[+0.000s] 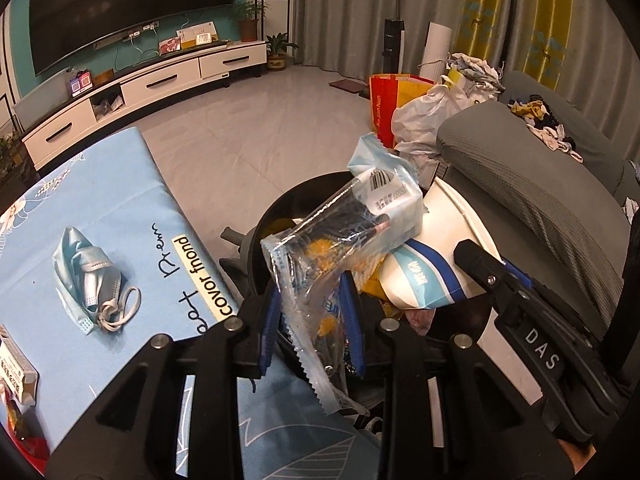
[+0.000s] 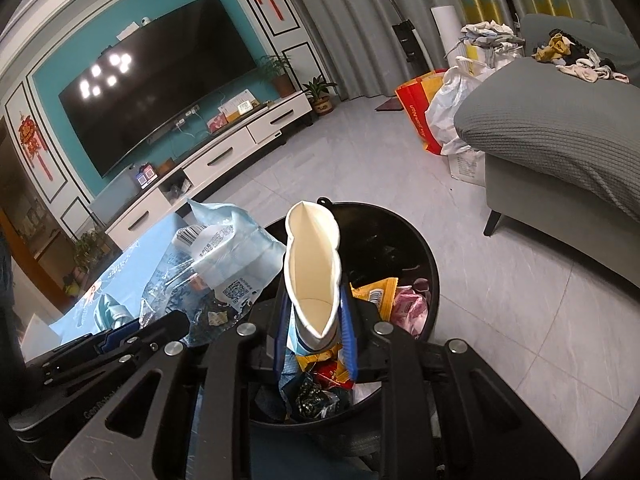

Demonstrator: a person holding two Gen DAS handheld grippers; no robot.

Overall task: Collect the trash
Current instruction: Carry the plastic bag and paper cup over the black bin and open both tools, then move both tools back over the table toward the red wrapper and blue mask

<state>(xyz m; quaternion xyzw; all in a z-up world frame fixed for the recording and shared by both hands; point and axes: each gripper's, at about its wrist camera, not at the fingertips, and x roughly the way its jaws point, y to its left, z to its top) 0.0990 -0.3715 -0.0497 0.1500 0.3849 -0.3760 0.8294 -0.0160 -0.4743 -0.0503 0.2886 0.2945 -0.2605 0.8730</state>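
Holding a limp, slippery plastic wrapper (image 1: 320, 276) by its lower edge in the left gripper (image 1: 312, 320) at frame centre, I am pinching a crushable paper cup (image 2: 314, 276) in the right gripper (image 2: 314, 332) over the black bin (image 2: 424, 256).

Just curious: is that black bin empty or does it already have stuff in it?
Partly filled: the black bin holds colourful wrappers, with bare wall above them.

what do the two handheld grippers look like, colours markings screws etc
Both are matte black frames with triangular cut-outs and round silver bolt heads at the linkage joints. The left gripper and right gripper each have two fingers faced with ribbed blue pads. Seen from the left wrist, the right gripper's side carries white "DAS" lettering. No cables, sleeves or hands show clearly.
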